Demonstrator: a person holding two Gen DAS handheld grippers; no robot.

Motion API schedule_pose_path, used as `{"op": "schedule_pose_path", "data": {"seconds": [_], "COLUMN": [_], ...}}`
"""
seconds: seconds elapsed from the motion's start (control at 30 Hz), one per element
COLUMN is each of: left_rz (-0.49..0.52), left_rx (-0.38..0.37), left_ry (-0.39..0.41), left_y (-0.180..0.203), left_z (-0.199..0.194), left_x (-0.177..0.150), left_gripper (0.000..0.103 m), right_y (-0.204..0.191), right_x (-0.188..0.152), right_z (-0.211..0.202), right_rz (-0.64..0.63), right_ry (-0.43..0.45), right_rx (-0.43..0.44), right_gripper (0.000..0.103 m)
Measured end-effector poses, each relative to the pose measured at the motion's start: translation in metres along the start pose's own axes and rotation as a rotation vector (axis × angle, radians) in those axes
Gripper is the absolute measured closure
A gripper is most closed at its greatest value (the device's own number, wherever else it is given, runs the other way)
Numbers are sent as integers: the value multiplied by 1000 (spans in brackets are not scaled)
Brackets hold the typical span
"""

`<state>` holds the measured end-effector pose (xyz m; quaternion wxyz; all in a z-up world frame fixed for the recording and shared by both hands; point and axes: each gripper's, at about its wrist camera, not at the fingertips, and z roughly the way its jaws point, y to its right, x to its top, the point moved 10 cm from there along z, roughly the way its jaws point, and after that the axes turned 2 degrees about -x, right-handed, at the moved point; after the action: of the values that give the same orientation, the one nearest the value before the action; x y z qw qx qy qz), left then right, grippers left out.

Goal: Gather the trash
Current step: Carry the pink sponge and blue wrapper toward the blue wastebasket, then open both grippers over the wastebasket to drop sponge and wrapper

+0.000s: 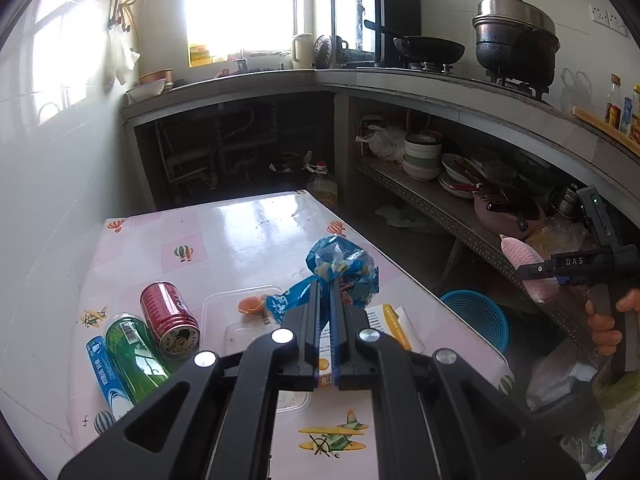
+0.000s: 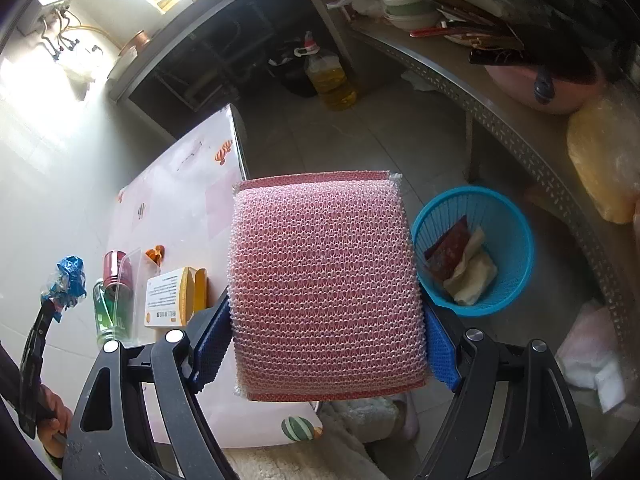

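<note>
Stretching across a kitchen corner, a pink-patterned table [image 1: 240, 232] carries the trash not yet collected, while a blue basket [image 2: 508, 216] on the floor just beside it already holds a dark red packet and pale crumpled paper. Over the table's edge near that basket, the right gripper [image 2: 324, 344] has its jaws spread wide and pressed against both sides of a pink mesh scrubbing pad [image 2: 324, 280], which fills most of the right wrist view. Above the table, the left gripper [image 1: 325, 292] has its jaws closed tight on a crumpled blue plastic wrapper [image 1: 344, 268]. Below it lie a green can [image 1: 134, 346], a red can [image 1: 170, 320], a clear plastic tray [image 1: 216, 308], a yellow-and-white carton [image 2: 176, 300], a blue tube [image 1: 106, 376] and an orange scrap [image 1: 250, 305]. Releasing early is likely the main risk: the broad pad could catch the rim and land on the floor, and the light wrapper may drift wide of the basket.
</note>
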<state>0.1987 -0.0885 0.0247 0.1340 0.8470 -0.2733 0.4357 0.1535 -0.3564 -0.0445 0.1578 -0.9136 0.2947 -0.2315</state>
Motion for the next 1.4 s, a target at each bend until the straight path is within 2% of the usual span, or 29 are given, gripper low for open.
{"op": "schedule_pose_path", "data": {"seconds": [0.6, 1.4], "left_rz": [68, 133], "left_rx": [-94, -235], "left_ry": [11, -25], "left_y": [58, 164], "left_z": [11, 36], "left_x": [15, 28], "left_gripper": [99, 99], "right_y": [31, 79], "right_x": [-10, -24], "right_z": [-7, -6], "right_rz": [63, 173], "right_ry": [2, -11], "right_rx": [1, 21], "right_gripper": [26, 26]}}
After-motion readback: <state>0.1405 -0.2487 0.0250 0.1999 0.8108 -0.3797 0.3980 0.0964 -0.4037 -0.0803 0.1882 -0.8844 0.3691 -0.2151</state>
